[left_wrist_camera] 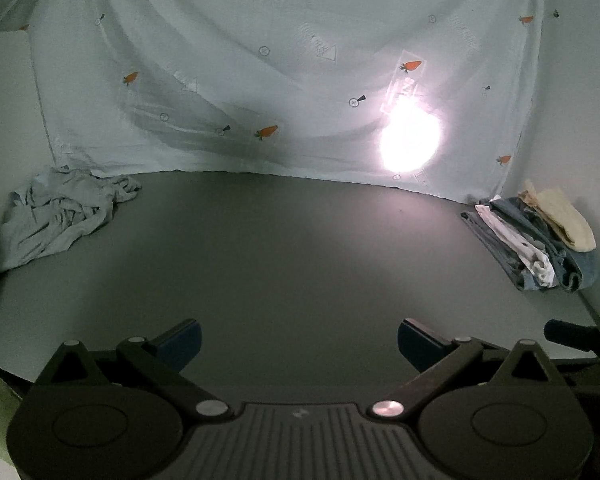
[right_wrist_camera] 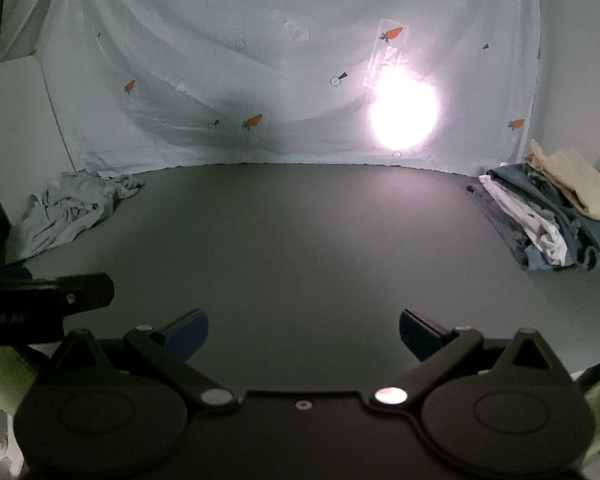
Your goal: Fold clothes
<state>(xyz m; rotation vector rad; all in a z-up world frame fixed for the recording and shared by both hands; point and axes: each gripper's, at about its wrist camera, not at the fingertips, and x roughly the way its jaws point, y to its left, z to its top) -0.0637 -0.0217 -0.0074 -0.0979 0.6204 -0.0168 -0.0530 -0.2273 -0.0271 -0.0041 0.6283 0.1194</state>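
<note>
Jaws gape empty on left gripper (left_wrist_camera: 299, 340) and right gripper (right_wrist_camera: 304, 330) above the table (left_wrist_camera: 284, 248).

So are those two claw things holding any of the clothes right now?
No. The left gripper and right gripper are both open over the bare table, with nothing between their fingers.

I see a dark grey matte tabletop (left_wrist_camera: 284, 248) with a pale mint carrot-printed cloth backdrop (left_wrist_camera: 228, 80) hanging behind it. A bright round light glare (right_wrist_camera: 404, 116) shines through the cloth, right of centre. A white flat panel (right_wrist_camera: 16, 120) stands at the left.
</note>
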